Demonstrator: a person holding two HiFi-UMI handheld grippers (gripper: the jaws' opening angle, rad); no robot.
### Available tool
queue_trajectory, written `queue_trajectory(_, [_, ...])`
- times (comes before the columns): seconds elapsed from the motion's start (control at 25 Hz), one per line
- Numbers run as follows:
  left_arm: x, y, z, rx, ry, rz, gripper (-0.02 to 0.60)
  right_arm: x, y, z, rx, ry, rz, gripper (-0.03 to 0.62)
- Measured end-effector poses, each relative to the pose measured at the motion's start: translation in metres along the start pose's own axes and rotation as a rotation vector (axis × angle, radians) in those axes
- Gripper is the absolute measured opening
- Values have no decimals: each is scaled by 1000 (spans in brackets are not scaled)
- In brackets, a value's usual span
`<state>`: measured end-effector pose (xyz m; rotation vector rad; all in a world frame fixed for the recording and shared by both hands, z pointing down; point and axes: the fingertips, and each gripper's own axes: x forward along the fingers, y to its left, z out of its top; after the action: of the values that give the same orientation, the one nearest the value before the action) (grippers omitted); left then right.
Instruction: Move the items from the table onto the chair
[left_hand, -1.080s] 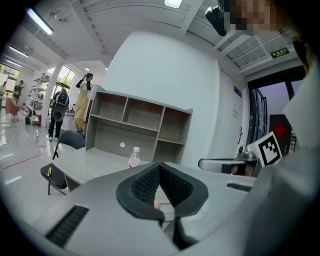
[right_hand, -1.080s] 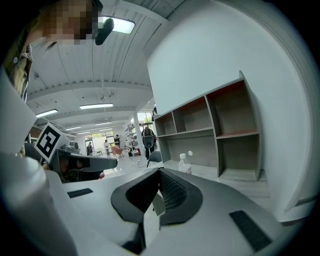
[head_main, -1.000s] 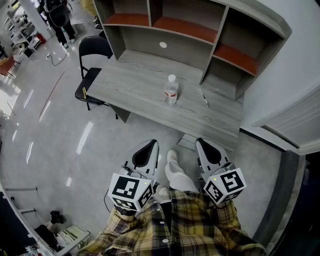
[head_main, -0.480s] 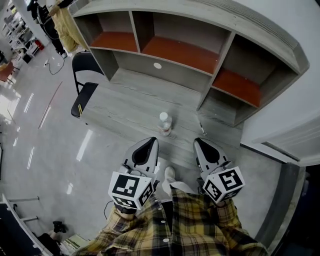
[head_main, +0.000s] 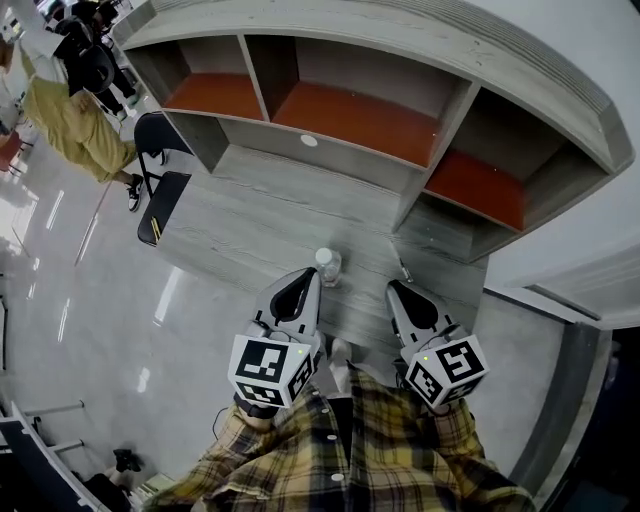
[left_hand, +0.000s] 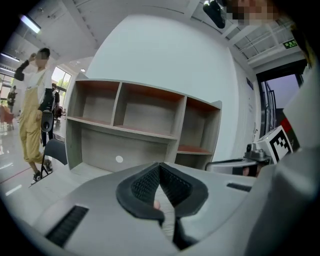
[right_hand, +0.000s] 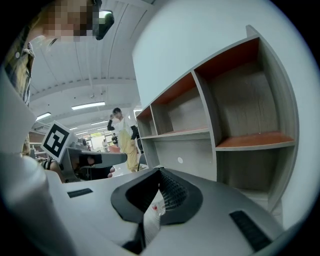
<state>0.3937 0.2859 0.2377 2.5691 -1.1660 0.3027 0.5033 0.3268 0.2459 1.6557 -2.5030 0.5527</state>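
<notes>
A clear water bottle (head_main: 327, 266) with a white cap stands near the front of the grey desk (head_main: 270, 215). A dark pen (head_main: 403, 268) lies to its right. My left gripper (head_main: 308, 276) is shut and empty, its tip just left of the bottle and short of it. My right gripper (head_main: 394, 289) is shut too, close to the pen. A black folding chair (head_main: 160, 195) stands at the desk's left end with a thin yellow item (head_main: 155, 226) on its seat. In the left gripper view (left_hand: 160, 166) and right gripper view (right_hand: 160, 171) the jaws meet.
A hutch (head_main: 400, 120) with orange-floored shelves fills the back of the desk. A person in yellow overalls (head_main: 75, 120) stands beside the chair, also seen in the left gripper view (left_hand: 31, 120). A white wall and door frame (head_main: 560, 290) are to the right.
Both grippers have come forward up to the desk's front edge, still shut. The bottle now sits just ahead of the left gripper. The person in yellow has stepped in at the left.
</notes>
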Motion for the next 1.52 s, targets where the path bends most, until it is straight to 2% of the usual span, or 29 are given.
queue_trajectory(0.36, [17,22,-28,-49,27,15,9,10,-2,-12,34,29,-39,17])
queue_trajectory(0.52, [24,24,-40,-63,43,-5,133,11,-3,-16,43,39,-50,17])
queue_trajectory(0.68, [34,22,-60,-44,88,-24,265,9,-3,-21,49,50,-62,17])
queue_trajectory(0.8, [44,24,-78,-30,124,-25,311,7,-6,-27,56,66,-73,17])
queue_trajectory(1.28, [93,41,-164,-6,306,-4,333,-6,-22,-63,115,149,-139,17])
queue_trajectory(1.52, [109,47,-179,27,321,45,333,-15,-32,-75,145,160,-172,18])
